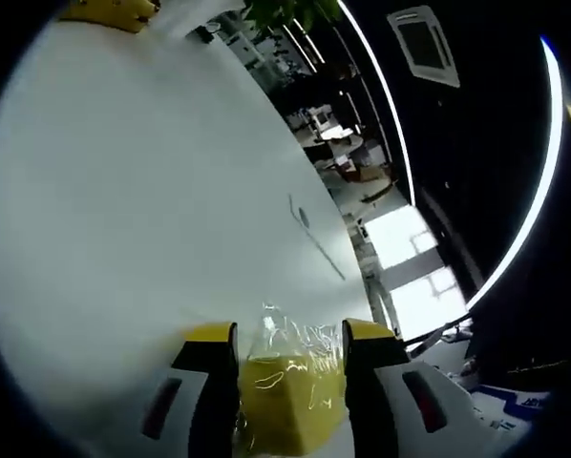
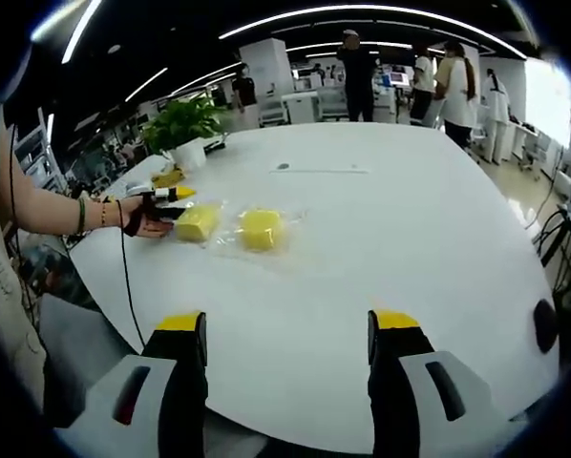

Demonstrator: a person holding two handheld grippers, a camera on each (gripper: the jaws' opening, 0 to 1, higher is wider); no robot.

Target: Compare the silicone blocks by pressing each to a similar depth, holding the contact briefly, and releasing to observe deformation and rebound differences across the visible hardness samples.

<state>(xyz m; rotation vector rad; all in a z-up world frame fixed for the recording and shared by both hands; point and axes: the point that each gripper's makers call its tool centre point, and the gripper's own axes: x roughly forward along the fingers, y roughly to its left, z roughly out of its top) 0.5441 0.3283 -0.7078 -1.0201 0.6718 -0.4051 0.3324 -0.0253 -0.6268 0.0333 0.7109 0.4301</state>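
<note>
In the left gripper view, the left gripper lies low over the round white table, jaws clamped on a yellow silicone block in clear wrap, while in the right gripper view the right gripper hovers above the table's near edge, jaws wide apart, and a second wrapped yellow silicone block lies farther in on the table, just beside the clamped block.

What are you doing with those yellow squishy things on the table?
A person is testing soft yellow blocks on a big white table. The left gripper has one wrapped yellow block between its jaws, seemingly squeezing it. A second yellow block, also in clear wrap, lies beside it on the table. The right gripper hangs open near the table's edge, holding nothing.
</note>
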